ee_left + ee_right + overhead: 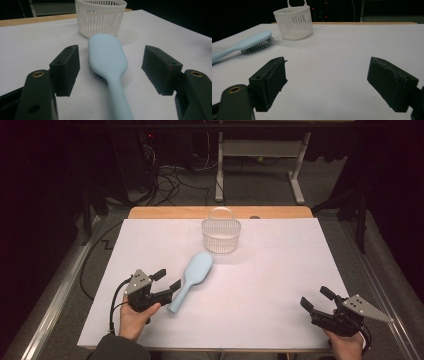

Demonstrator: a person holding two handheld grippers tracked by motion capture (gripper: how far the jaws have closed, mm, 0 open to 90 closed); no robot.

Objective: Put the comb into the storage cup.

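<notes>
A light blue hairbrush (192,277) lies bristles down on the white sheet, its handle pointing toward the near left. My left gripper (166,280) stands open just left of the handle. In the left gripper view the hairbrush (110,65) runs up between the two black jaws without touching either pad. A white slotted basket (221,234) with a hoop handle stands upright behind the brush head, also seen as the basket (100,17) and the basket (294,23). My right gripper (314,298) rests open near the front right corner, with nothing between its jaws; the hairbrush (244,45) lies far to its left.
The white sheet (280,270) covers a wooden table whose far edge (220,212) shows behind the basket. Beyond it, cables and a metal desk frame (260,165) sit on the dark floor. The sheet's front edge runs close to both hands.
</notes>
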